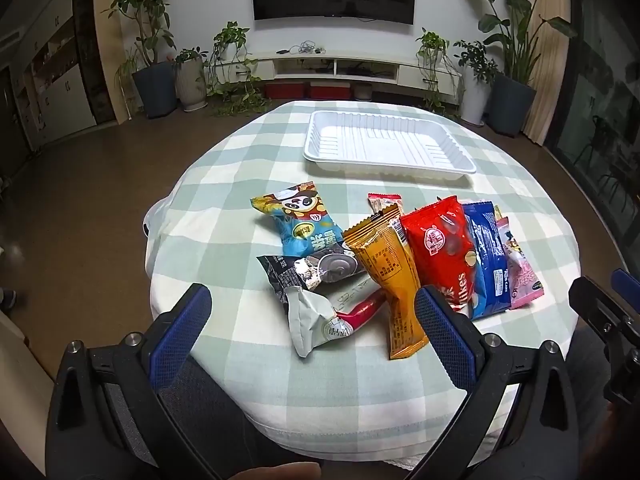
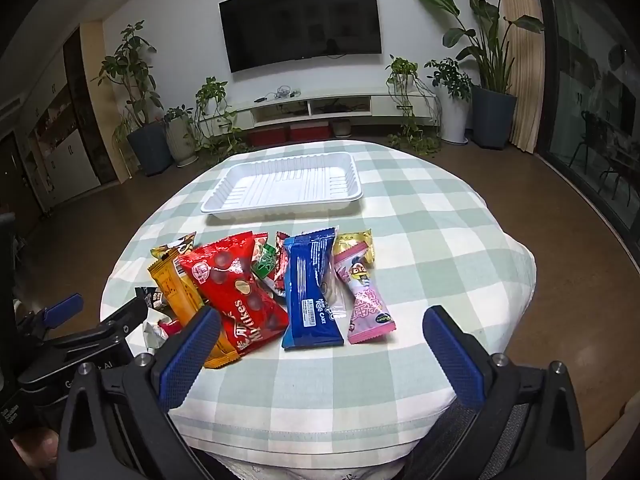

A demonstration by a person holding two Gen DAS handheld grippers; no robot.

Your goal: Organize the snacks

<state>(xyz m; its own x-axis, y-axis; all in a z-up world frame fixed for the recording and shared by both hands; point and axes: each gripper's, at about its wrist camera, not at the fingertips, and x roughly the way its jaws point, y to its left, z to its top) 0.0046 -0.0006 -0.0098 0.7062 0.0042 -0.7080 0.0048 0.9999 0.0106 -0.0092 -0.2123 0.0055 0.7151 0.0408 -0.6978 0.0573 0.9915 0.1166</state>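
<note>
A: Counting the wrapped snack packets, I find about ten, all in one heap on the round table with a green-and-white checked cloth (image 2: pixel 420 240). Some lie half hidden, so the count is not sure.

B: Which can you name?

A: One red bag of chocolate balls (image 2: pixel 236 296), one dark blue roll-cake packet (image 2: pixel 312 292), one pink packet with a cartoon figure (image 2: pixel 366 304), one orange-yellow wrapper (image 1: pixel 388 276), one light blue packet with a panda (image 1: pixel 304 220), one black packet (image 1: pixel 308 272), one pale grey-green packet (image 1: pixel 312 320). A single white ribbed plastic tray (image 2: pixel 288 184) stands just behind the heap, with nothing in it.

B: And the grippers?

A: Two. The left gripper (image 1: pixel 312 324) has its jaws spread fully and holds nothing; it hangs above the heap's near edge. The right gripper (image 2: pixel 320 348) is equally wide and holds nothing, over the cloth near the blue packet.
</note>
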